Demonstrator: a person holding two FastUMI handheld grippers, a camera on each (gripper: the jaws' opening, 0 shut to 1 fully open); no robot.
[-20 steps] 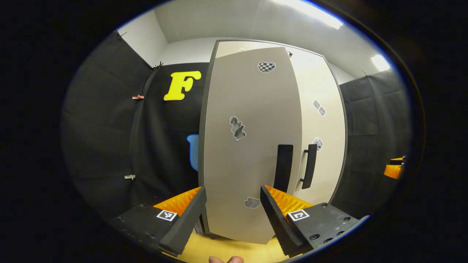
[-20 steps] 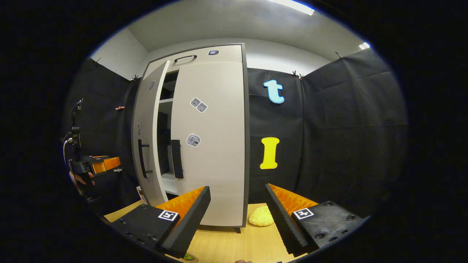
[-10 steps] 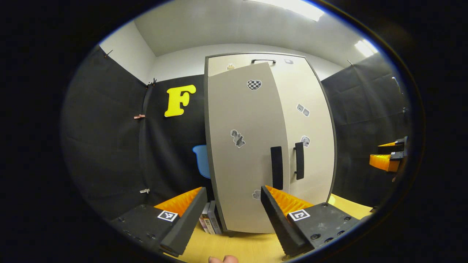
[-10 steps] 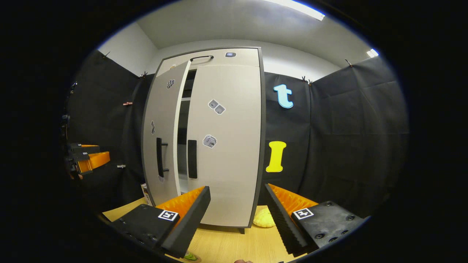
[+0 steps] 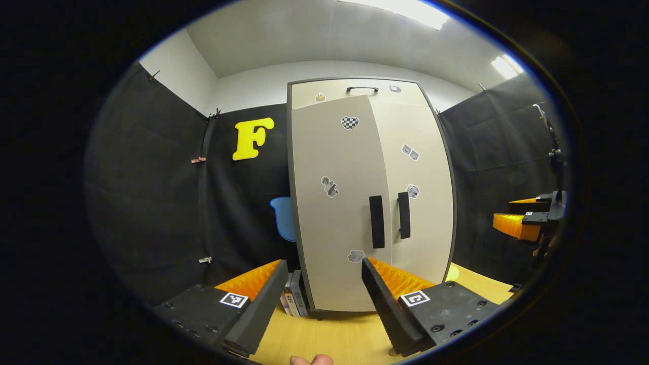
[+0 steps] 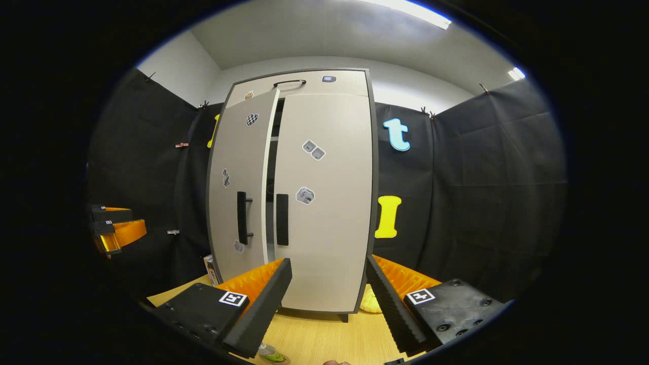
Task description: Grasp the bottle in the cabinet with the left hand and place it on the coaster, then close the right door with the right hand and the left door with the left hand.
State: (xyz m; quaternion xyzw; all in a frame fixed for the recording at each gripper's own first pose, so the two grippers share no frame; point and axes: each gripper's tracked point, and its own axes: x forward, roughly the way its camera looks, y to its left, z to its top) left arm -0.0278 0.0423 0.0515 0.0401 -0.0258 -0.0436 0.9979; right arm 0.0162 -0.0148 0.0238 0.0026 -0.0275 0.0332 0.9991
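Observation:
The beige cabinet (image 5: pixel 355 203) stands on the wooden table. Its right door (image 6: pixel 324 203) lies flat against the frame. Its left door (image 6: pixel 238 177) is a little ajar, with a narrow dark gap (image 6: pixel 271 172) beside it. My left gripper (image 5: pixel 322 268) is open and holds nothing, a short way in front of the left door (image 5: pixel 334 213). My right gripper (image 6: pixel 328 263) is also open and holds nothing, facing the right door. The bottle's top (image 6: pixel 271 353) shows at the bottom edge, on the table near me. The left gripper (image 6: pixel 114 228) hangs far left, the right gripper (image 5: pixel 522 223) far right.
Several books (image 5: pixel 294 301) stand by the cabinet's left foot. A yellow lumpy object (image 6: pixel 372 301) lies at its right foot. The table (image 5: pixel 334 339) runs from the cabinet toward me. Black cloth walls close in both sides.
The left door has swung in from half open to nearly shut. Both grippers have drawn back from the cabinet, which looks smaller now.

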